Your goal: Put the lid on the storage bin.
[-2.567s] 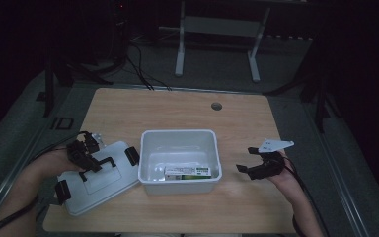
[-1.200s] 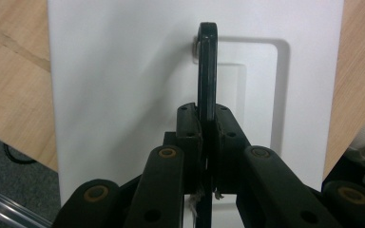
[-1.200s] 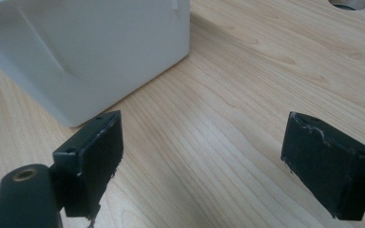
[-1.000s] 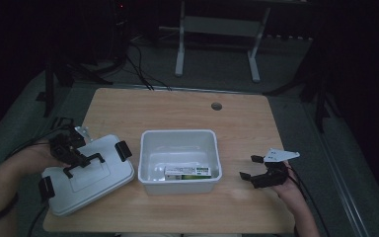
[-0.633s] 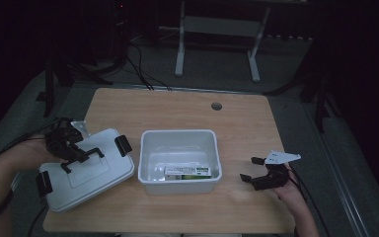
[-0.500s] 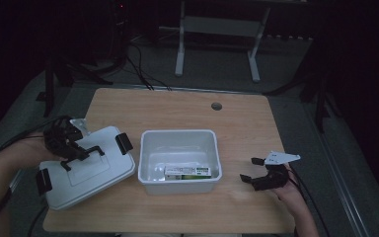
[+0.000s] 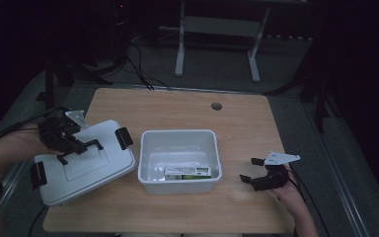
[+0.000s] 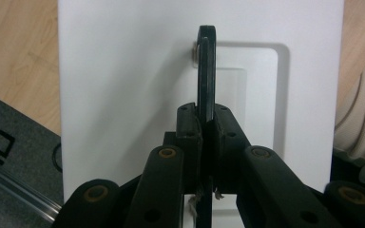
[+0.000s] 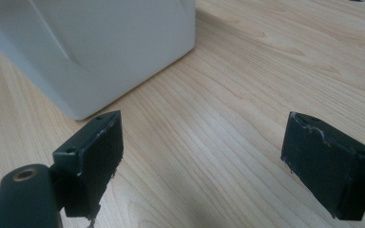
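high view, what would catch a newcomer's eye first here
The flat white plastic lid with black clips stands out at the table's left, tilted, its black handle pinched by the left gripper. At the centre sits an open white plastic tub with a green-labelled box inside; the right gripper hovers open beside it.

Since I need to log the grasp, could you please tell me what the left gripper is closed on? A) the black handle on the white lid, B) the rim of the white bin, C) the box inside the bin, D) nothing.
A: in the left gripper view, the left gripper is clamped on the black handle of the white lid.
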### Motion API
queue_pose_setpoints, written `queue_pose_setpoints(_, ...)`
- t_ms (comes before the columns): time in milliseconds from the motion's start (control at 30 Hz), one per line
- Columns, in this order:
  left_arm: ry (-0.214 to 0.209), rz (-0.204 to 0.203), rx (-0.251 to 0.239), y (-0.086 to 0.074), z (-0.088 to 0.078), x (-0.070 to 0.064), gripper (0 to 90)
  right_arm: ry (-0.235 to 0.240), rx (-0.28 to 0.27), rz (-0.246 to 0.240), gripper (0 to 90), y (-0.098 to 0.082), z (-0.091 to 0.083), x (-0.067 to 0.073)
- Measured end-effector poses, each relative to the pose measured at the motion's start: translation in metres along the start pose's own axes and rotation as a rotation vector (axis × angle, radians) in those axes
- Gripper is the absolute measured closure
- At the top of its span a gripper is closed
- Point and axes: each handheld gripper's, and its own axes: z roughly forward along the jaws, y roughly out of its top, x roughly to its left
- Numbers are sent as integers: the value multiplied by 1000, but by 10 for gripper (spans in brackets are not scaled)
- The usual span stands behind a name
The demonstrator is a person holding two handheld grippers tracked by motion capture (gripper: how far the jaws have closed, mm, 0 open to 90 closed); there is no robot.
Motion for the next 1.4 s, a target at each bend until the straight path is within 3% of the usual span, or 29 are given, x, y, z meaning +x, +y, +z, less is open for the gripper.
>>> queue_pose_setpoints(267,-6,49,-38,13,-9,-8,833,8,0,7,137,1,1,0)
queue_pose_setpoints(500,2,81,-42,28,-15,-14,832,5,-10,18,138,1,0,-1)
queue_pose_setpoints(833,-7,125,-54,49,-12,-21,832,-5,3,22,137,-2,5,0)
queue_pose_setpoints(1067,-16,169,-87,66,-11,-28,833,-5,2,21,138,-4,5,0)
queue_pose_setpoints(1400,-40,217,-72,92,-1,-35,833,-5,-6,13,138,-5,4,1)
